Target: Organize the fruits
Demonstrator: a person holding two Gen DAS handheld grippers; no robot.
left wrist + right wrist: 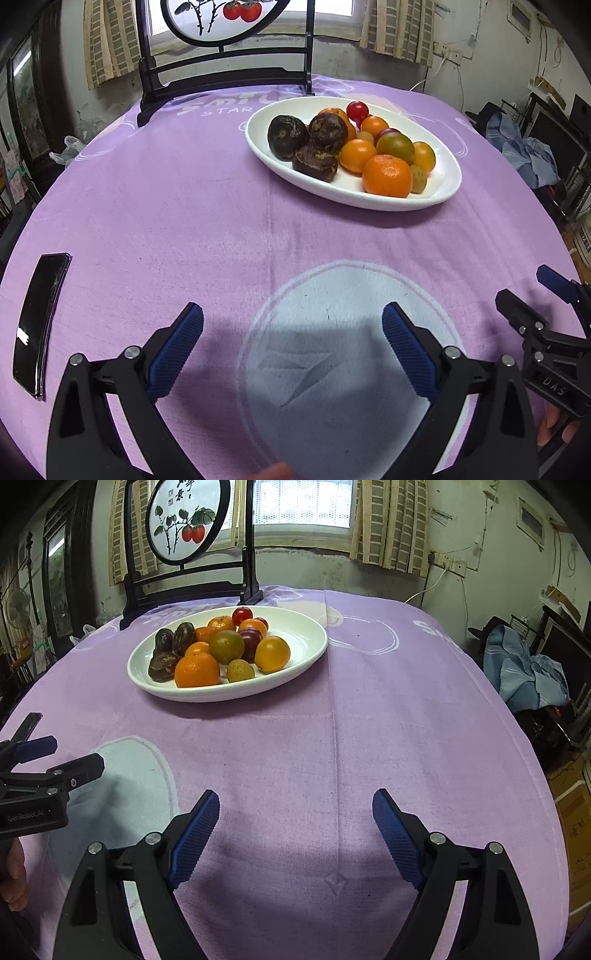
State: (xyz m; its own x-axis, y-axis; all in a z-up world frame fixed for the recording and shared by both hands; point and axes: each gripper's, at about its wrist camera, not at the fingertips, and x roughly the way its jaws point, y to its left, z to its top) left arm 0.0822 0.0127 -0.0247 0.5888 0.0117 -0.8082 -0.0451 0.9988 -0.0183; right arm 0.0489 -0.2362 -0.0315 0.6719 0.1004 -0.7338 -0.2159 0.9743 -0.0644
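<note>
A white oval plate [448, 184] [306, 642] on the purple tablecloth holds several fruits: three dark wrinkled ones [287, 137], oranges such as the front one [387, 175] [197, 670], a green-brown fruit [226, 647], small red tomatoes [357, 110] [242, 615]. My left gripper [291, 319] hovers open over the pale round print near the table's front, well short of the plate. My right gripper [295, 806] is open too, above bare cloth in front of the plate, nothing between its fingers. Each gripper shows at the edge of the other's view.
A black phone [37, 325] lies at the table's left edge. A dark wooden stand with a round persimmon painting [184, 520] rises behind the plate. Clothes and clutter [528, 672] sit off the table to the right. A purple cloth [369, 720] covers the table.
</note>
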